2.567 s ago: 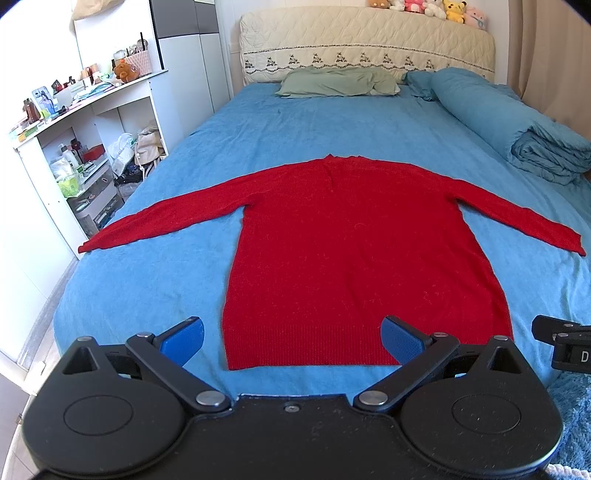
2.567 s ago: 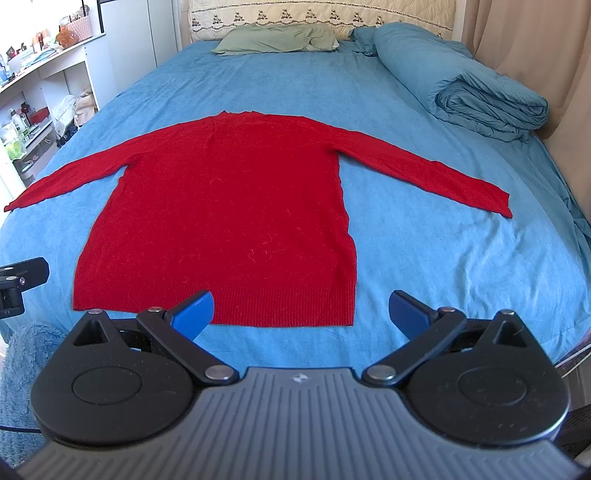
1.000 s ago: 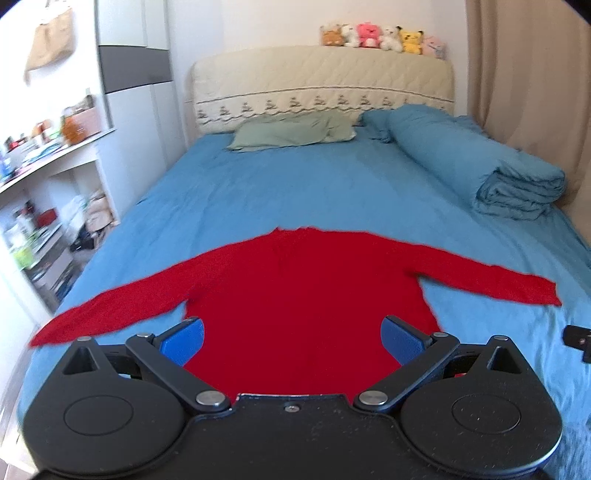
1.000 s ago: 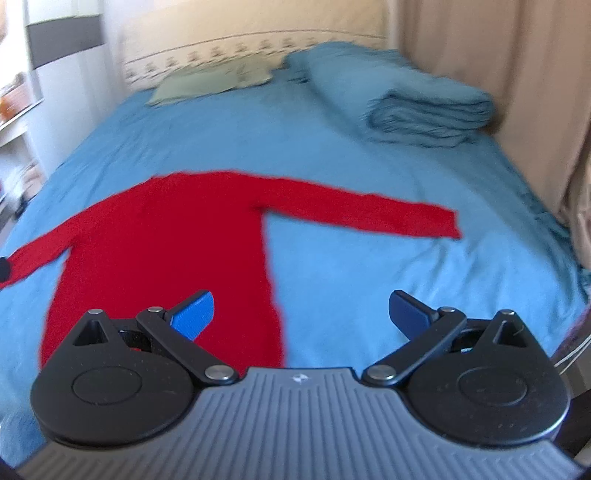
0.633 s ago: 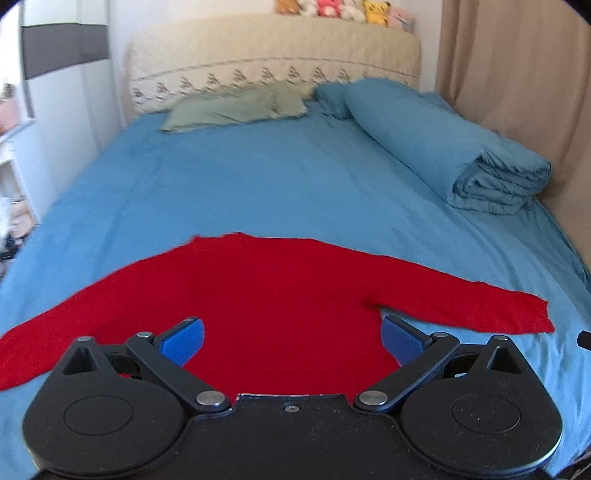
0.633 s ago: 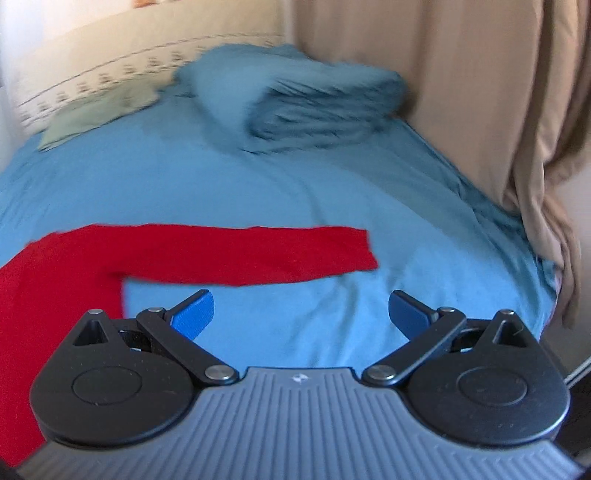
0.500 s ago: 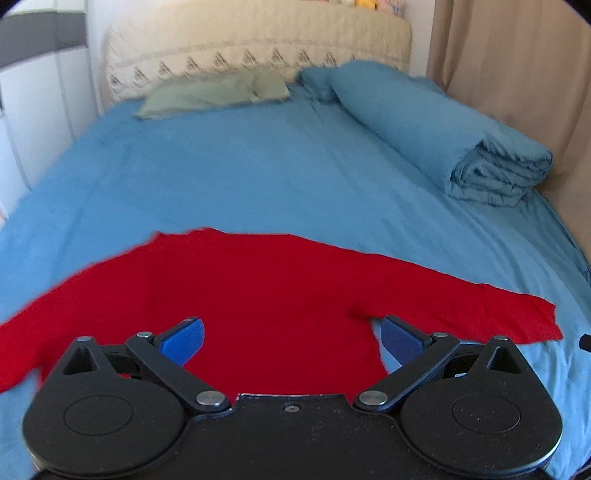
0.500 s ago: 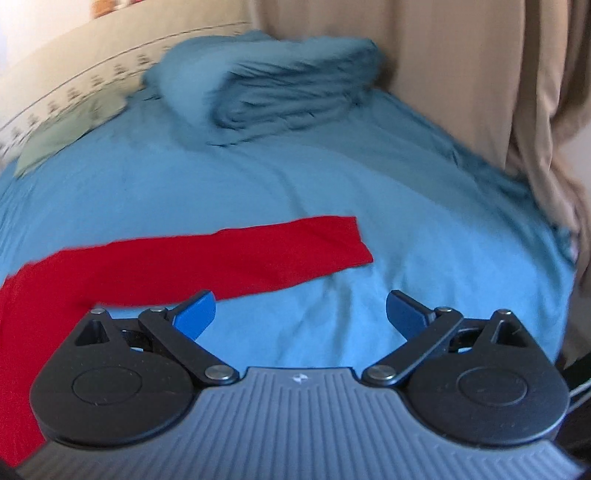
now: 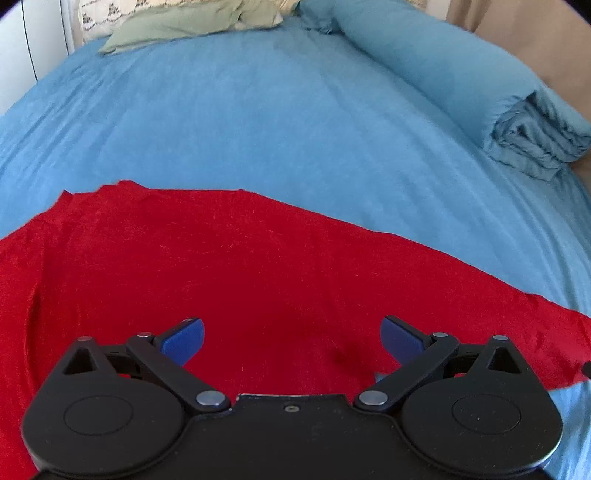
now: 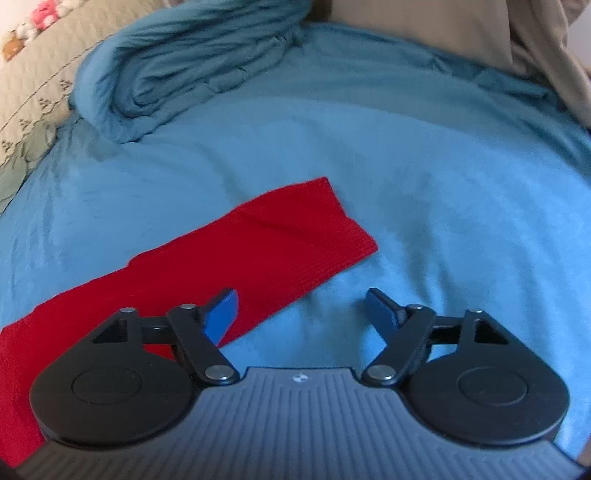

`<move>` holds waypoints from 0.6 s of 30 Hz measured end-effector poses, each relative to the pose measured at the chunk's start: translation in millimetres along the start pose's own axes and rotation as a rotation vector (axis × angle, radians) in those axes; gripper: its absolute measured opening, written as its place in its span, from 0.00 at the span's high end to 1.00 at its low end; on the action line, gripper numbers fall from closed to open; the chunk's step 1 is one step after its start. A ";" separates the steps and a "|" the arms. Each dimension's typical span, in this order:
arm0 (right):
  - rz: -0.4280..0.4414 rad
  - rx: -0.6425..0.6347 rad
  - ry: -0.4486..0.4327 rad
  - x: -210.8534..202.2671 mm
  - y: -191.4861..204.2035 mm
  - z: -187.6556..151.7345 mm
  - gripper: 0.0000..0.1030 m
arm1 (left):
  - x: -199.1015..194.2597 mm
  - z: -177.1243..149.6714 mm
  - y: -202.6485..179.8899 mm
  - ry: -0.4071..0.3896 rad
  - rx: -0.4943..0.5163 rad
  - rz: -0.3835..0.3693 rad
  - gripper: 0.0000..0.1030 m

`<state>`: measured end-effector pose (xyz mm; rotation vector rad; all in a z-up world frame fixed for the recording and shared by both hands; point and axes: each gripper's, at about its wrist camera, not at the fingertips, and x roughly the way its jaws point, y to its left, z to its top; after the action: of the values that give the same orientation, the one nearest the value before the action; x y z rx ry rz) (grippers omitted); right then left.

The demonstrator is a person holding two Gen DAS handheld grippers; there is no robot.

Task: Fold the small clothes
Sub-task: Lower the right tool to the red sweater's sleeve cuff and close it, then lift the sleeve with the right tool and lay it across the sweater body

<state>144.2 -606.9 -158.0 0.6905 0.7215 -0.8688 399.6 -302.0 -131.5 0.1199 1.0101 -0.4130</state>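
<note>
Both tongs have travelled from the hem up to the sweater's [image 9: 258,273] right side. It lies flat on the bed [image 9: 280,122]. The right tongs [image 10: 301,306], spread and empty, hover at the sleeve cuff [image 10: 325,236], whose long axis runs from lower left to centre frame. The left tongs [image 9: 291,341], also spread, hang over the red body near the armpit.

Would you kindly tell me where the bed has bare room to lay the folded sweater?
Bare sheet lies between the red sweater and the green pillow, and beyond the sleeve cuff toward the curtain. The rolled duvet crowds the right side.
</note>
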 end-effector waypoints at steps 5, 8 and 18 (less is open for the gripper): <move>-0.006 0.106 -0.006 20.5 -6.1 6.5 0.34 | 24.6 11.8 -1.5 0.039 -0.003 0.031 0.00; -0.037 0.145 -0.021 23.0 -6.6 10.5 0.64 | 36.1 11.7 0.2 0.078 -0.014 0.051 0.00; 0.035 0.087 -0.080 -10.2 35.9 30.0 0.79 | 50.0 13.0 1.2 0.170 -0.016 0.069 0.00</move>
<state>178.3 -609.0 -124.4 0.7399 0.6009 -0.8947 433.5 -318.7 -166.7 0.1772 1.1726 -0.3356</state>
